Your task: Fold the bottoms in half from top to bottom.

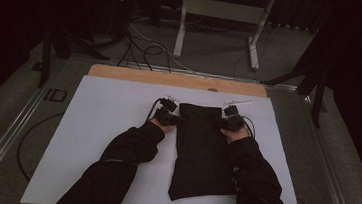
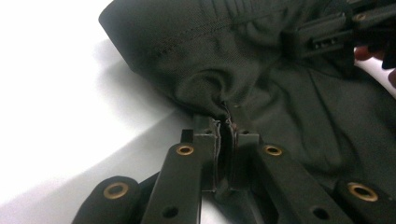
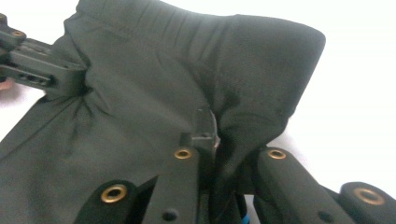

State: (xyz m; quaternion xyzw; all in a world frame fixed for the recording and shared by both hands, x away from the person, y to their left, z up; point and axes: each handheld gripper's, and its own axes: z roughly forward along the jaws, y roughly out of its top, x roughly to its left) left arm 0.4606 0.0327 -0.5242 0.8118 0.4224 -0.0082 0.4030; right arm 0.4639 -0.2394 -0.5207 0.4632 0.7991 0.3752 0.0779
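A black garment (image 1: 199,149) lies lengthwise on the white table top (image 1: 106,125), its ribbed waistband end farthest from me. My left gripper (image 1: 173,117) pinches the cloth's left edge near that far end; in the left gripper view the jaws (image 2: 227,122) are shut on a puckered fold of the black garment (image 2: 261,60). On the opposite edge my right gripper (image 1: 221,121) bites the cloth, and in the right gripper view its jaws (image 3: 215,135) squeeze a bunched fold of the garment (image 3: 154,70). The other gripper's jaw (image 3: 42,70) shows at the far left edge of the cloth.
The white board rests on a wooden top (image 1: 171,78) inside a metal-framed table. Cables (image 1: 143,50) trail over the floor beyond it, beside a white stand (image 1: 222,15). A cable (image 1: 24,142) loops down the table's left side.
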